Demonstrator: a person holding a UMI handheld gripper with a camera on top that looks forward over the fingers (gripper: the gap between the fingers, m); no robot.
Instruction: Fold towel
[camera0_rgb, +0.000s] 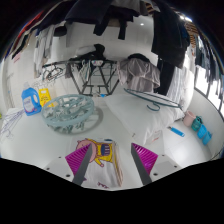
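Observation:
A white towel (104, 165) with a yellow and purple cartoon print lies on the white table (120, 120), between my fingers. Its folded edge runs just inside the right finger. My gripper (112, 160) is open, with the pink pads wide apart on either side of the towel. The left pad (80, 158) lies over the towel's left part, and the right pad (146, 157) is beside its right edge. I cannot tell whether the fingers touch the cloth.
Beyond the fingers to the left stand a blue bottle (30, 98) and a yellow bottle (44, 96) beside a round clear dish (68, 108). A black wire rack (92, 73) and grey cloth (138, 72) are farther back. Small blue items (177, 130) lie to the right.

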